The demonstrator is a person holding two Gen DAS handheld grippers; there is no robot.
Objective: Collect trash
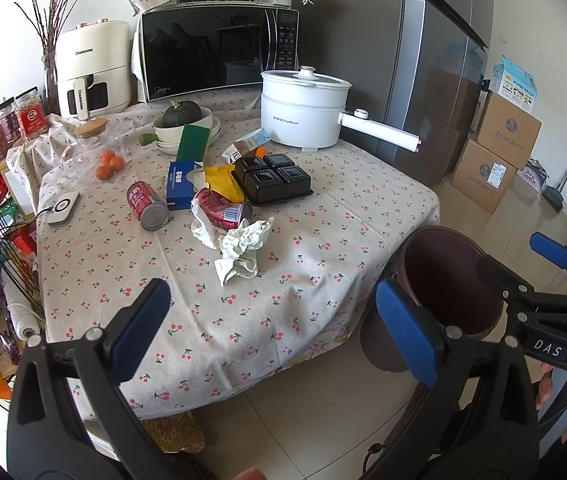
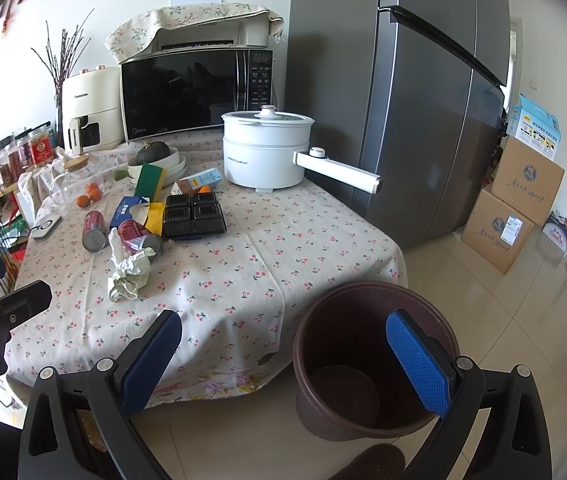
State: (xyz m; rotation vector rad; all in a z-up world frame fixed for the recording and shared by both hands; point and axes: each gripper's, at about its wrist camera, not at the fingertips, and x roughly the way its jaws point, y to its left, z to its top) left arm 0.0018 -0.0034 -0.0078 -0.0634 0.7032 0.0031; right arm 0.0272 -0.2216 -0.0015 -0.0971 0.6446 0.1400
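Left claw [image 1: 271,312] wide, holding nothing, hovering over near edge of the surface [image 1: 323,216]. Far left on the surface: jar [image 1: 93,148] with oranges [image 1: 110,164] beside it, white device [image 1: 63,208] nearer. Trash clustered mid-surface: red can [image 1: 147,206] on its side, blue box [image 1: 181,184] just behind it, second crushed can [image 1: 223,210] to its right, touching crumpled paper [image 1: 243,250], which lies nearest the claws. Yellow wrapper [image 1: 223,182] between box and black tray [image 1: 273,178]; small carton [image 1: 247,146] behind tray. White pot [image 1: 303,108] far right of the surface, microwave [image 1: 219,48] behind. Brown bin [image 2: 363,360] on floor right of the surface, empty as far as visible. Right claw [image 2: 283,356] wide, empty, held partly over the bin's rim.
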